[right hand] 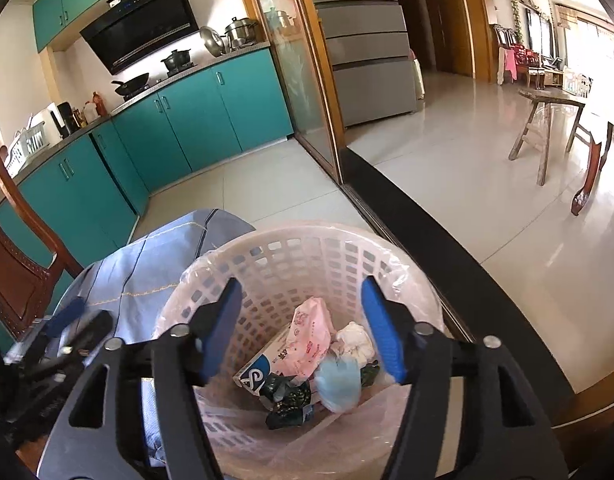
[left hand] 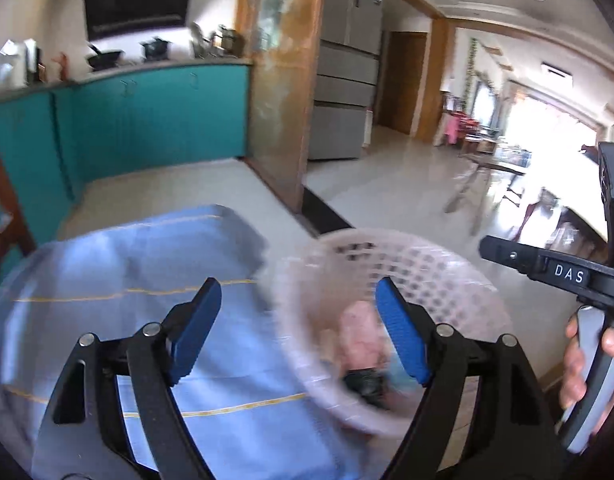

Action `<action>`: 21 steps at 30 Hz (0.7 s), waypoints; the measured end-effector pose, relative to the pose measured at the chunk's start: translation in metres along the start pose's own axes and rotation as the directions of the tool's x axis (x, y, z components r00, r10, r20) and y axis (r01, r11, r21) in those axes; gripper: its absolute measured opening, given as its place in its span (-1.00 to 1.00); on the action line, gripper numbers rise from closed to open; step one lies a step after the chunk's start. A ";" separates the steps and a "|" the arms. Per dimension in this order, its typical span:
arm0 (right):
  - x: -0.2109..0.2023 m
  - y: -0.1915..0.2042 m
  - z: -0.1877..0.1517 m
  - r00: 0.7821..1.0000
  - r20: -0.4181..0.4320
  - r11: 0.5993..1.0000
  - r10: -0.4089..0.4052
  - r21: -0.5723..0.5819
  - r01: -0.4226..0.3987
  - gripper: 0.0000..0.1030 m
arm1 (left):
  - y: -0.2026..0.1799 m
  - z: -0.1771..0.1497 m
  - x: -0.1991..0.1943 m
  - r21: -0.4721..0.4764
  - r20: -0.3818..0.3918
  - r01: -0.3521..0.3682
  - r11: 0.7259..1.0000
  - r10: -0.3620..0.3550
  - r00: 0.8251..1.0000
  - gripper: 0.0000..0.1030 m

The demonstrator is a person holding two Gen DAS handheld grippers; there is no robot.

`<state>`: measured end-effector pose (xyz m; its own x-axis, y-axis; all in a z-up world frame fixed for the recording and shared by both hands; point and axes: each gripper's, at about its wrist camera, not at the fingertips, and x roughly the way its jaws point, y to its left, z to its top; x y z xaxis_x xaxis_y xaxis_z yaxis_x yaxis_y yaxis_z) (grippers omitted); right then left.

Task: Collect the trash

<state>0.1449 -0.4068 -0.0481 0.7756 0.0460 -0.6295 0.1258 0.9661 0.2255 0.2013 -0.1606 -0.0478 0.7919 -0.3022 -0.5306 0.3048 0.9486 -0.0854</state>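
Presently catalogued, one basket and two sets of tongs.

Item: pink lattice waste basket [right hand: 303, 264], lined with a clear bag, standing on the floor just right of a blue cloth [right hand: 155, 268] draped over a low surface.

Contents: pink printed wrapper [right hand: 309, 336], small white-and-blue box [right hand: 257, 374], white crumpled tissue [right hand: 355, 340], dark green crumpled wrapper [right hand: 289, 400], light blue wad [right hand: 339, 382]. The blue wad is blurred; whether it rests or is falling cannot be told.

Right gripper [right hand: 303, 332]: spread, nothing between the pads, pointing down straight over the basket mouth, the trash directly beyond its tips.

Left gripper [left hand: 299, 332]: spread, empty, over the blue cloth [left hand: 147, 280]; the basket [left hand: 387, 272] lies to its right, its right pad overlapping the near rim in view. Picture blurred.

Governing relation: basket is centred under the right tongs, offset right of the left tongs. Right hand [left hand: 579, 364] judged nearer. No loose trash shows outside the basket; the next piece likely lies out of frame.
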 end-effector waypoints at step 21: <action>-0.145 0.130 -0.149 0.838 0.537 0.936 0.093 -0.333 0.110 0.94 | 0.059 -0.068 -0.215 -0.085 0.397 -0.325 0.942 0.331 0.856 0.94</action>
<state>-0.0431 -0.2496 -0.0383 0.9942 -0.0083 -0.1073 -0.0031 0.9944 -0.1056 0.0129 -0.0336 0.0034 0.9888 0.0178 -0.1481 -0.0150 0.9997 0.0204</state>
